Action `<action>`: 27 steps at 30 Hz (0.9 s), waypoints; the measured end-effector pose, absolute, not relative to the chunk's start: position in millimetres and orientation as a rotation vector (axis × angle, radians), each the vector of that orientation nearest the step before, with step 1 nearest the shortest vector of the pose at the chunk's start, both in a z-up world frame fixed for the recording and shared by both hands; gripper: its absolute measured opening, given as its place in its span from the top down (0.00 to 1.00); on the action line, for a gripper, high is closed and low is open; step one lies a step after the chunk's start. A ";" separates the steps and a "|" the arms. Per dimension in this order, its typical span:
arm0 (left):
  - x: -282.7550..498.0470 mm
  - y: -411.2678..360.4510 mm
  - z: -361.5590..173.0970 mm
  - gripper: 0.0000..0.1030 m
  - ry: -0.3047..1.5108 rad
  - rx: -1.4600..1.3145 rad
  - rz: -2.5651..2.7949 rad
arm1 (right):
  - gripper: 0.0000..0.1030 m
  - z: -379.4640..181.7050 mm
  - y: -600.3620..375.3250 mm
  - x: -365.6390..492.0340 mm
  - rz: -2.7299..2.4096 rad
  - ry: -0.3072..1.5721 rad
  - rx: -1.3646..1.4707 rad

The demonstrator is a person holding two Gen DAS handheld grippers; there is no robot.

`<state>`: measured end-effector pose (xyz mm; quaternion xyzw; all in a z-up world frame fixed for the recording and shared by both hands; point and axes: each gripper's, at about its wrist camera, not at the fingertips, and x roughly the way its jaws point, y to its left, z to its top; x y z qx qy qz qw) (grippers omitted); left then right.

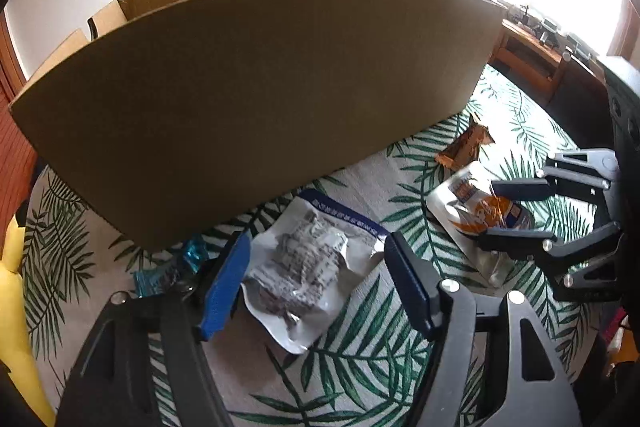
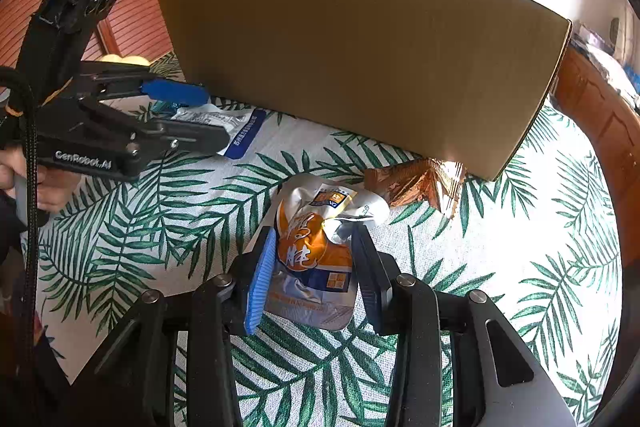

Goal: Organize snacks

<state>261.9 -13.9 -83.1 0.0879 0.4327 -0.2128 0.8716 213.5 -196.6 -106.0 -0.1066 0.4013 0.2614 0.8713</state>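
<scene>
A large cardboard box (image 1: pixel 260 83) stands on the palm-leaf tablecloth (image 1: pixel 360 347); it also shows in the right wrist view (image 2: pixel 360 59). My left gripper (image 1: pixel 316 267) is open, its fingers either side of a silver and blue snack pouch (image 1: pixel 300 267) lying flat. My right gripper (image 2: pixel 316 259) has its fingers on both sides of an orange and silver snack pouch (image 2: pixel 316 251), touching it; this pouch (image 1: pixel 480 211) and gripper (image 1: pixel 516 215) also show in the left wrist view. A crumpled copper-brown wrapper (image 2: pixel 420 183) lies by the box corner.
A small blue wrapped snack (image 1: pixel 172 267) lies at the foot of the box, left of my left gripper. A yellow object (image 1: pixel 16 307) sits at the far left. A wooden sideboard (image 2: pixel 600 115) runs behind the table on the right.
</scene>
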 end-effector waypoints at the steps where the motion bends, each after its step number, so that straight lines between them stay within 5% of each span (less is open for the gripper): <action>1: 258.7 -14.8 -83.6 0.31 0.901 0.196 -0.442 | 0.63 -106.1 -196.3 213.6 0.546 0.839 -0.223; 17: 238.6 -18.7 -91.9 0.32 0.894 0.257 -0.411 | 0.63 -104.6 -191.3 216.3 0.545 0.840 -0.226; 21: 237.4 -23.5 -89.7 0.55 0.879 0.253 -0.388 | 0.63 -105.6 -193.4 215.7 0.545 0.840 -0.226; 27: 235.9 -14.6 -86.3 0.65 0.874 0.219 -0.384 | 0.63 -106.2 -194.6 215.3 0.545 0.840 -0.225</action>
